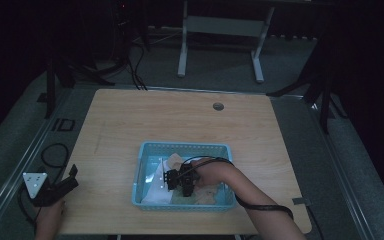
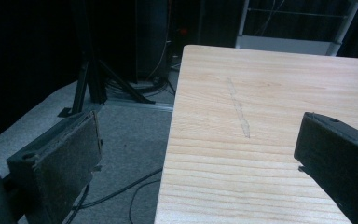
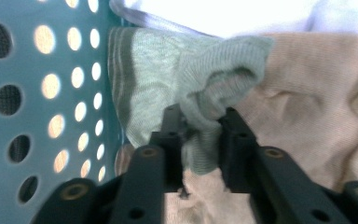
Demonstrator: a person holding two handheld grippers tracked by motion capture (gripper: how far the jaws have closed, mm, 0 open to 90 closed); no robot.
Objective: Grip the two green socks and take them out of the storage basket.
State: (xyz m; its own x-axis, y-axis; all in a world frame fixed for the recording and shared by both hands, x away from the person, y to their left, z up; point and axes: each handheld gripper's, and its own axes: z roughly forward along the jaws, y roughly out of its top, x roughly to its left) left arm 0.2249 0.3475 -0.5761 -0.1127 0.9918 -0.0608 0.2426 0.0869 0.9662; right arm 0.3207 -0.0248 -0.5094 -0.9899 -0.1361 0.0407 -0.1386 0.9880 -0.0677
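Note:
A light blue perforated basket sits on the wooden table, holding a pile of clothes. My right gripper is down inside it, shut on a fold of a pale green knitted cloth with darker stripes. That cloth lies against the basket wall, over a beige knitted cloth and below a white cloth. My left gripper rests at the table's front left edge, held by a hand. Its jaws stand wide apart in the left gripper view, with nothing between the pads.
A round cable hole is set near the table's far edge. Cables lie on the grey floor left of the table. A white desk frame and dark tripod legs stand beyond the table.

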